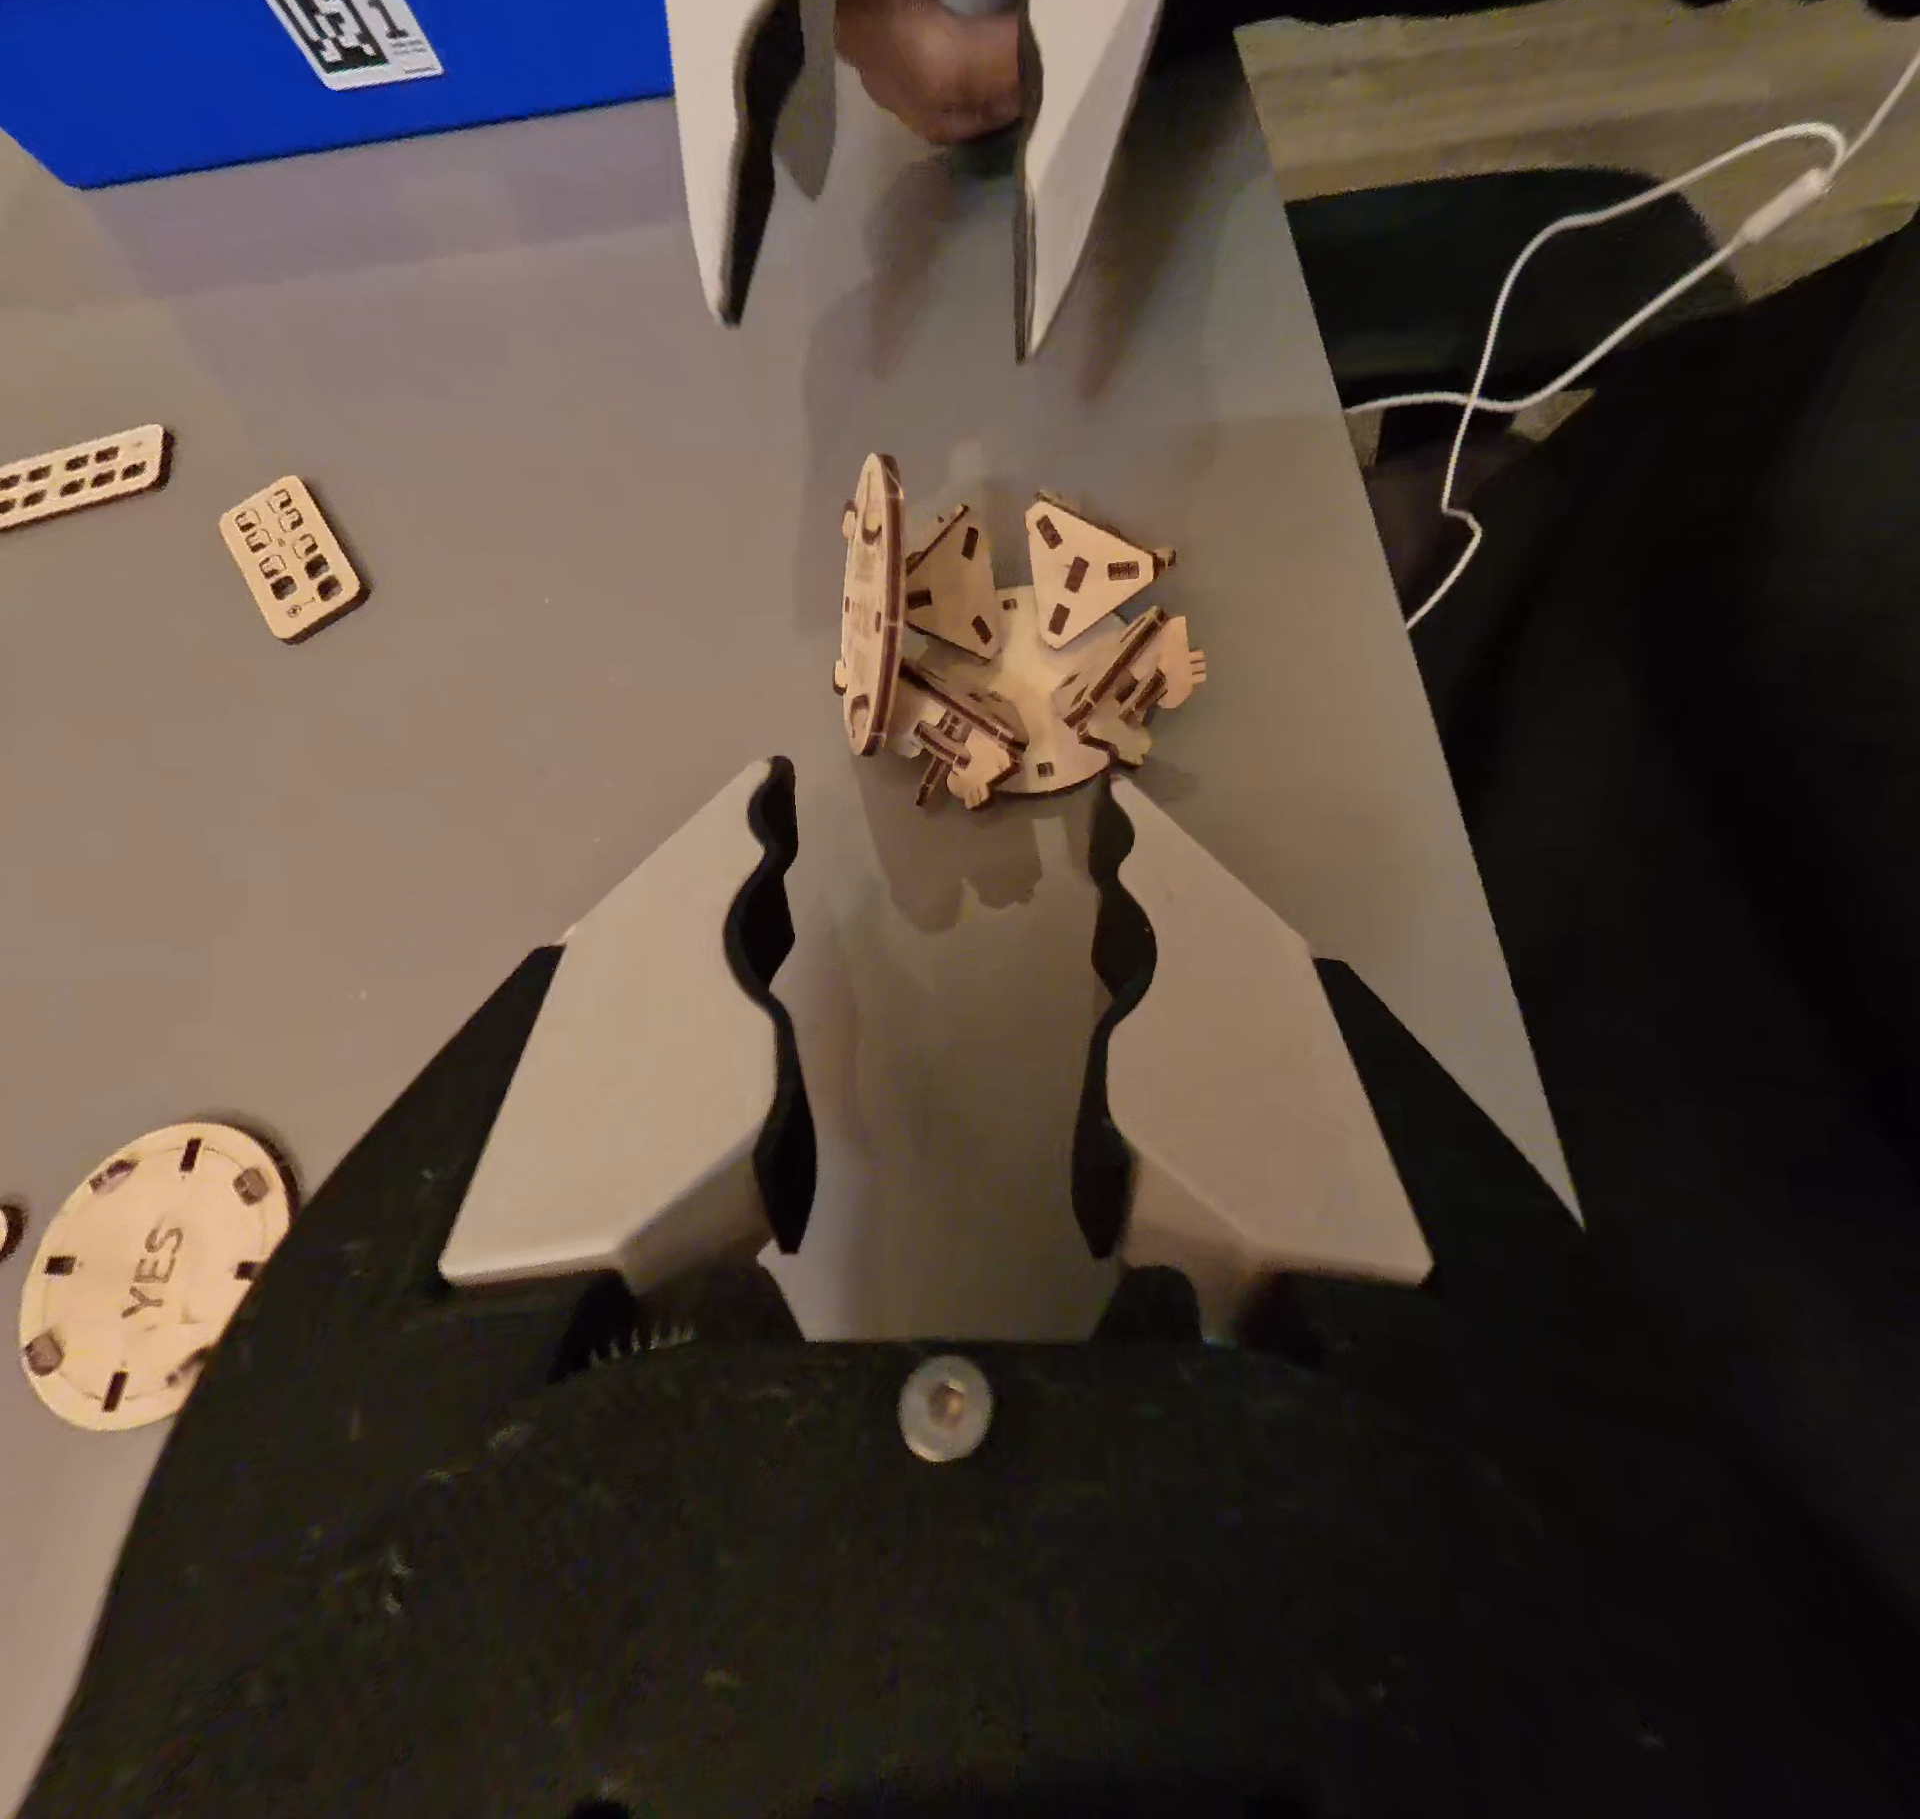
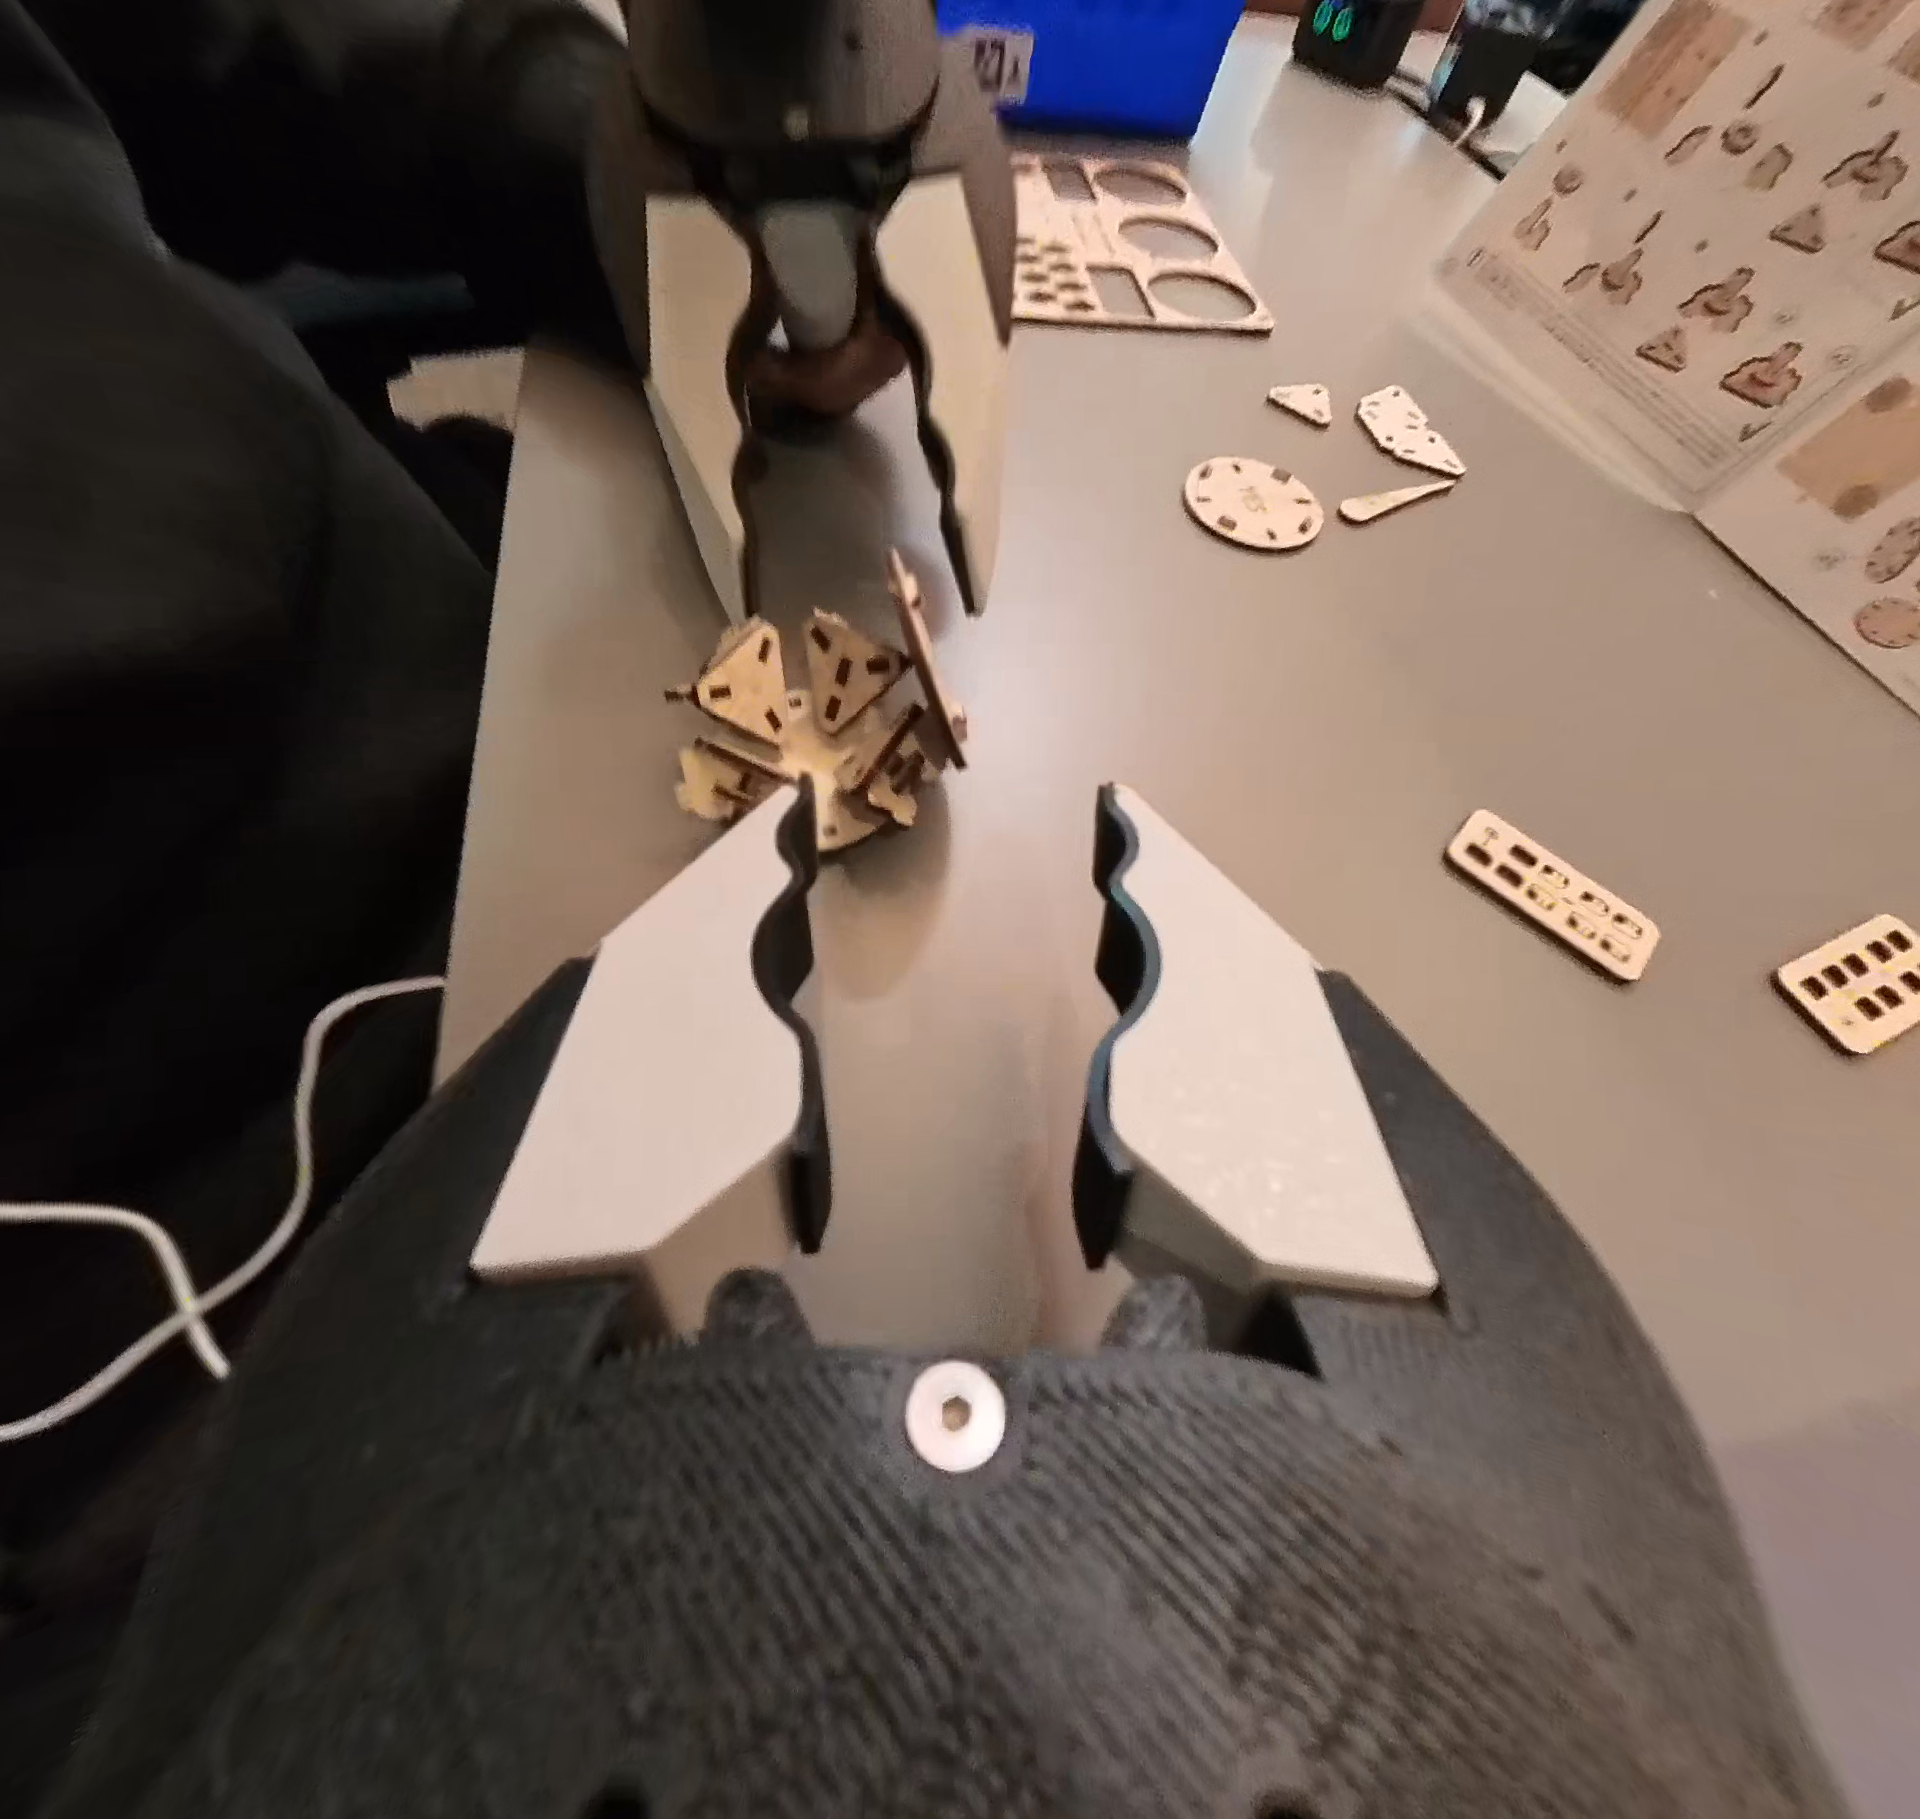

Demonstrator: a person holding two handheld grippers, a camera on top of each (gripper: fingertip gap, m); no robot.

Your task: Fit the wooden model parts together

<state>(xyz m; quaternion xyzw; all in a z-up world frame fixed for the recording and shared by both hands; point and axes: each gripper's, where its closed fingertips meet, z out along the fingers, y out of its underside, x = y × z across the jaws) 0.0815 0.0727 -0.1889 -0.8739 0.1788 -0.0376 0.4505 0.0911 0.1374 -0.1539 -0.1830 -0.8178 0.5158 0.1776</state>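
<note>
Both grippers, left (image 1: 940,782) and right (image 2: 951,798), gape beside wooden model (image 1: 1003,647).

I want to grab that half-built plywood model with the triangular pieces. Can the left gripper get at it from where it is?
Probably yes. The left gripper is open with nothing between its fingers, and the half-built plywood model stands on the grey table just ahead of its tips. The right gripper hovers beyond it, apart, not blocking.

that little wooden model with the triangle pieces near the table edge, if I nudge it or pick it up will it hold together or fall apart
The wooden model probably feels light: it is thin flat plywood. It may come apart if squeezed, since its triangles stand slotted into a round base and lean at different angles. The upright disc on its side looks likely to tip when pushed. It sits near the table edge.
</note>
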